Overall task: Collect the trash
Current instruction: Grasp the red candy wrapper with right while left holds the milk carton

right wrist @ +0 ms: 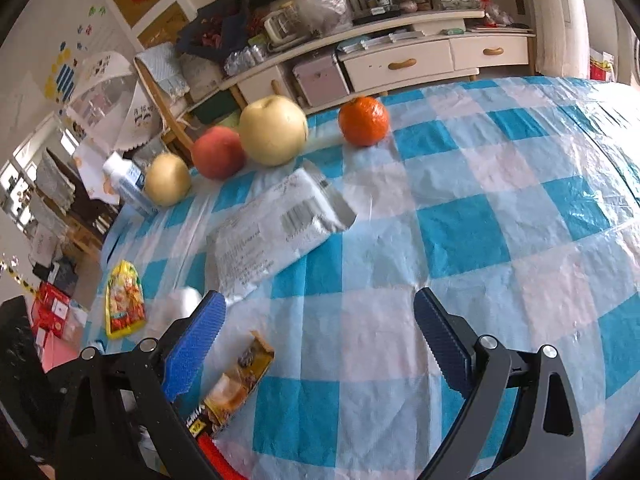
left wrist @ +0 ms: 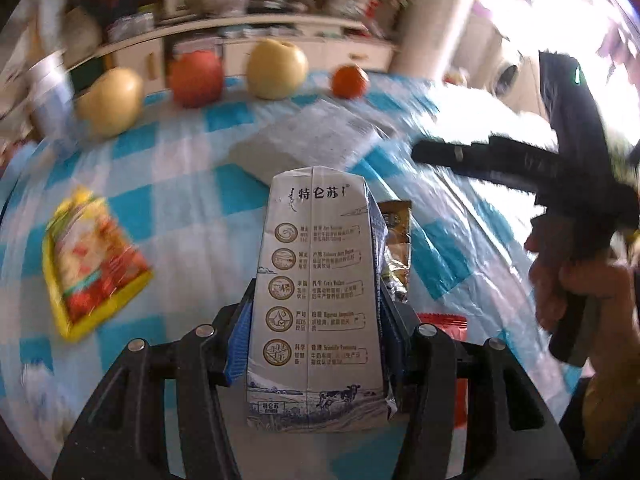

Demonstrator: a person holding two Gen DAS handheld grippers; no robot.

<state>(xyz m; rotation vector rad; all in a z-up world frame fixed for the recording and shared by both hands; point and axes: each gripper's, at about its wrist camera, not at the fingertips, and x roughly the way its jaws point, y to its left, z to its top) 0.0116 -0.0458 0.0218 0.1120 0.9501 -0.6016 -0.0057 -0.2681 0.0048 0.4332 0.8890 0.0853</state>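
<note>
My left gripper (left wrist: 316,320) is shut on a grey-white milk carton (left wrist: 316,300), which stands upright between the blue pads, lifted above the checked tablecloth (left wrist: 192,200). Behind the carton lie a brown coffee sachet (left wrist: 396,240) and a red wrapper (left wrist: 444,324). A yellow snack packet (left wrist: 96,260) lies to the left and a flat silver-grey bag (left wrist: 308,140) lies further back. My right gripper (right wrist: 320,300) hangs open over the cloth with nothing between its fingers. Near its left finger are the sachet (right wrist: 236,388), the snack packet (right wrist: 124,300) and the grey bag (right wrist: 276,228).
Along the table's far edge stand a small pear (right wrist: 167,179), a peach (right wrist: 218,152), a big pear (right wrist: 274,130) and an orange (right wrist: 364,120). A white bottle (right wrist: 128,184) lies beside them. A cream sideboard (right wrist: 400,64) stands behind the table. A hand (left wrist: 580,280) holds the other gripper at the right.
</note>
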